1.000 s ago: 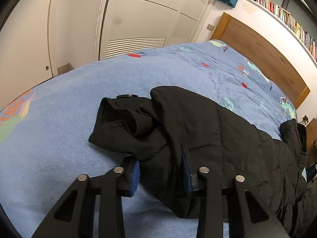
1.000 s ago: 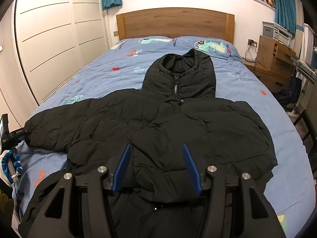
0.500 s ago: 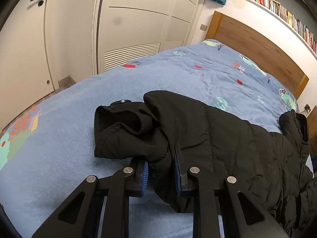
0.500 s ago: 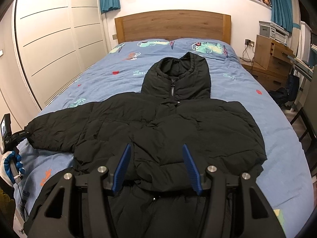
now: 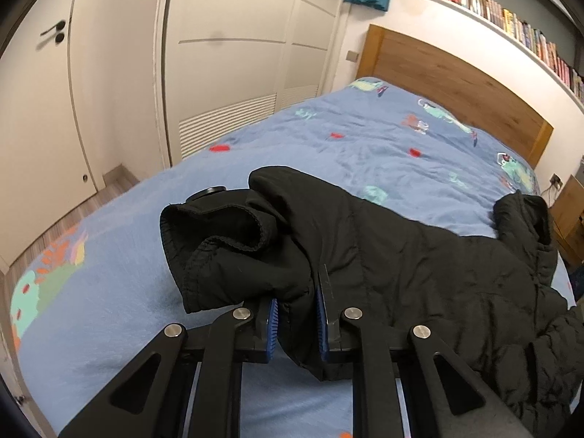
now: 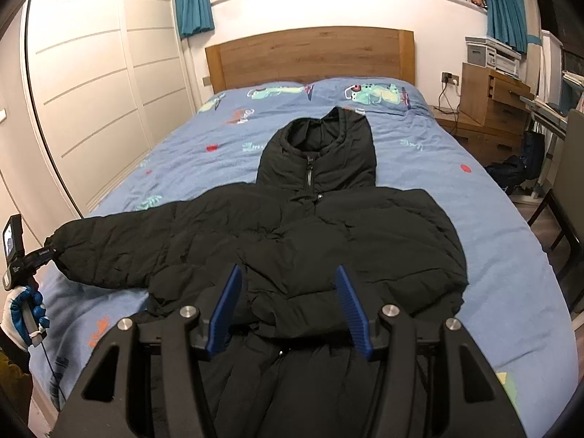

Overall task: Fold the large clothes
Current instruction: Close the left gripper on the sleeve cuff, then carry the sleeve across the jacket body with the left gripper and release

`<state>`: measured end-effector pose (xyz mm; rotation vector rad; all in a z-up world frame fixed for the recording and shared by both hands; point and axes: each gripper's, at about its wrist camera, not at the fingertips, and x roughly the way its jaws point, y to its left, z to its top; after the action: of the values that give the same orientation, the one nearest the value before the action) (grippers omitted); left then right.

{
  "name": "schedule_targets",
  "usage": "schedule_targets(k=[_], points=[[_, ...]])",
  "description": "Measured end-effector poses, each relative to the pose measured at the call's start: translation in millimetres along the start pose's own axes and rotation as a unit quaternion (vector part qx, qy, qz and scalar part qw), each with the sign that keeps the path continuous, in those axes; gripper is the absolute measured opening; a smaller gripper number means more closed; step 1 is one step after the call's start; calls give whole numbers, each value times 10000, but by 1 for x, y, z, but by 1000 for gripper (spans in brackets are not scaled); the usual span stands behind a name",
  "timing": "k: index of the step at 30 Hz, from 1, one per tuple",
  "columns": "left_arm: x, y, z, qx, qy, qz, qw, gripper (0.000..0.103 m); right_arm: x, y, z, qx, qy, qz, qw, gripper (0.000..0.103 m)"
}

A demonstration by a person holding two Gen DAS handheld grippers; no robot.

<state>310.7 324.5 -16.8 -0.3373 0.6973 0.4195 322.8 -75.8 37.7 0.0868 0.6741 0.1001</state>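
- My left gripper [image 5: 296,323] is closing, blue ribbed pads pinching the sleeve [image 5: 255,255] near its cuff.
- The black quilted puffer jacket [image 6: 310,233] lies spread, hood up, on the blue patterned bedspread [image 6: 492,255].
- Risk: slick, puffy fabric slips from a shallow pinch; the sleeve drops mid-fold.
- My right gripper [image 6: 288,308] hangs half open above the hem, holding nothing.
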Motion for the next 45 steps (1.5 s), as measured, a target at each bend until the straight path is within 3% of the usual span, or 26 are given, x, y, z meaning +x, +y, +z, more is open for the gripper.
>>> schedule_targets(k=[7,15,20,28,36,45], points=[[-48,-41,15,329,-211,-85,9992,16,-46,-25,-2,226,-214,-10,9995,53],[-104,-126,20,863,-430,-407,9945,16,-91,-74,-21,455,-252,-196,9985,53],[-126,-193,6,1152,-433,-713,9898,16,-117,-110,-35,510,-299,-468,9971,53],[-125,-280,-27,1518,-243,-1124,9817,11,-142,-158,-51,679,-337,-737,9944,53],[-109,-351,-78,1995,84,-1347,9706,6,-140,-194,-67,861,-289,-859,9922,53],[-81,-394,-146,2444,569,-1468,9568,3,-122,-230,-95,1143,-38,-926,9891,53]])
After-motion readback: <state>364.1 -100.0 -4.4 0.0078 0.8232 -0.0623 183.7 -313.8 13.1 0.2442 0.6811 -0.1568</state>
